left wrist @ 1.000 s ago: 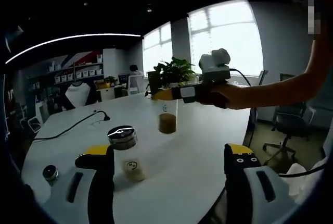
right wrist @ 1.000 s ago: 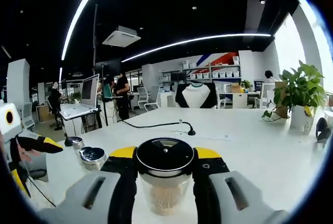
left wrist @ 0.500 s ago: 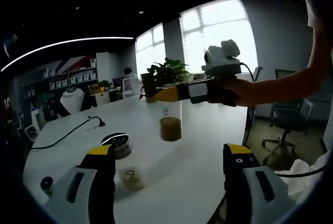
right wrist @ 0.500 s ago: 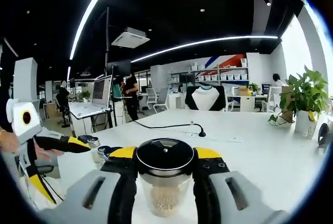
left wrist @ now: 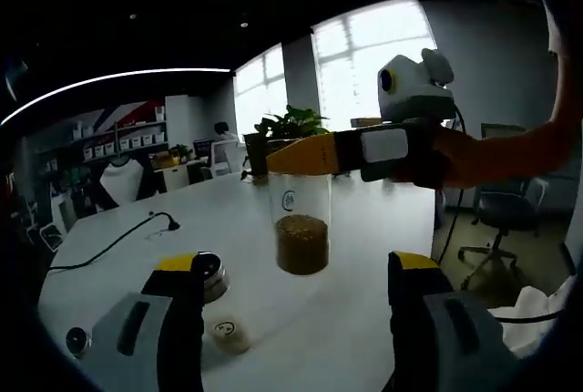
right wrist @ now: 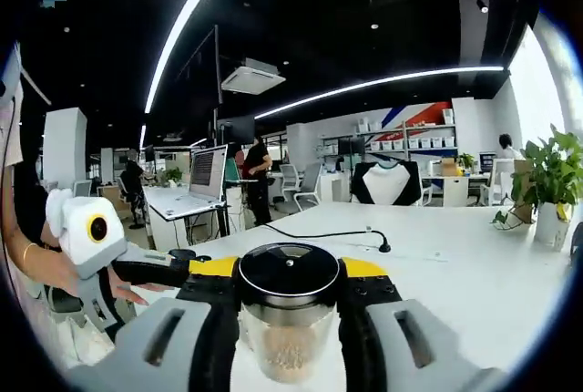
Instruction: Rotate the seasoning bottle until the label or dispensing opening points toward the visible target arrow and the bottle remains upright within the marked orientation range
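Observation:
A clear seasoning bottle [left wrist: 302, 228], brown granules in its lower half, hangs upright in mid-view with my right gripper [left wrist: 301, 159] clamped round its top. In the right gripper view the same bottle [right wrist: 287, 342] shows its black lid between the jaws of my right gripper [right wrist: 289, 273], which is shut on it. I cannot tell whether its base touches the white table [left wrist: 364, 228]. My left gripper [left wrist: 293, 269] stands open and holds nothing, just short of the bottle. From the other side my left gripper [right wrist: 178, 260] comes in at the left, held by a hand.
A second bottle [left wrist: 217, 275] with a metal lid stands on the table beside my left jaw, and a small jar [left wrist: 77, 342] sits further left. A black cable [left wrist: 118, 239] crosses the table. A potted plant [left wrist: 290, 128] and an office chair [left wrist: 506, 219] lie beyond.
The right gripper and its bottle have come closer to the left gripper and look larger in its view. Both views have shifted with the hands. The left gripper now shows closer in the right gripper view.

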Motion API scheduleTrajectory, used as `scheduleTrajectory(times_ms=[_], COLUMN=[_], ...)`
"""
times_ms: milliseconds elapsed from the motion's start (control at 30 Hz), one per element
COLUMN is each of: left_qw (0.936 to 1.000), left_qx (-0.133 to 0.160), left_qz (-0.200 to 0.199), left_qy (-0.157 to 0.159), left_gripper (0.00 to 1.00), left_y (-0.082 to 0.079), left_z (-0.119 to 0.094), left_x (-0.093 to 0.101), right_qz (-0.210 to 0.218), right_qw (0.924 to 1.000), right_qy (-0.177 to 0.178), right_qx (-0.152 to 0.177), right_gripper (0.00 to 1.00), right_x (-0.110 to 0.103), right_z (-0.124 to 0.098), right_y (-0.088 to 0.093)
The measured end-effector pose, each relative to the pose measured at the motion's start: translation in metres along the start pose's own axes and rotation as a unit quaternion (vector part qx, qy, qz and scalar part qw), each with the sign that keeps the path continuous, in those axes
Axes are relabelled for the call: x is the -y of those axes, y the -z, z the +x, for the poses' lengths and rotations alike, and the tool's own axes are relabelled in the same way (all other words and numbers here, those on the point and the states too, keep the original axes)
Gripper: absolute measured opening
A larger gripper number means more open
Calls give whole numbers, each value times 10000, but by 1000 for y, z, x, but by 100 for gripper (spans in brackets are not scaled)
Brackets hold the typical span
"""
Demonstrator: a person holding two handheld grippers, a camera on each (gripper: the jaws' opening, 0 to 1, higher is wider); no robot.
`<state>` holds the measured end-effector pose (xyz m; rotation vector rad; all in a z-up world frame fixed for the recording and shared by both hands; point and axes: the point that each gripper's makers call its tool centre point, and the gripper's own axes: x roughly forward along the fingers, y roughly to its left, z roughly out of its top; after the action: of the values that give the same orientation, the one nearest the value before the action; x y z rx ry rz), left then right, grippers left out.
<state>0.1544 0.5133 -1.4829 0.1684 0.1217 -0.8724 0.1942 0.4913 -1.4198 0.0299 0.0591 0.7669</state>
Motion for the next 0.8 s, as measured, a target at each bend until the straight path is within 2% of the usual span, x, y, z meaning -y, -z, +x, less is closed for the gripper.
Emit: scheduleTrajectory(times_ms=[333, 800], left_qw=[9998, 9995], left_qx=[-41, 35], left_qz=[105, 95], left_qy=[183, 283], left_gripper=[86, 73], left_y=[1, -3], left_z=[8, 6], left_x=[5, 6], right_qz=[-95, -26], right_qw=[9986, 9944], right_qy=[-520, -1047], right_qx=[39, 160], right_gripper=[38, 38], right_x=[-44, -85], right_z=[-4, -6], right_y=[-8, -21])
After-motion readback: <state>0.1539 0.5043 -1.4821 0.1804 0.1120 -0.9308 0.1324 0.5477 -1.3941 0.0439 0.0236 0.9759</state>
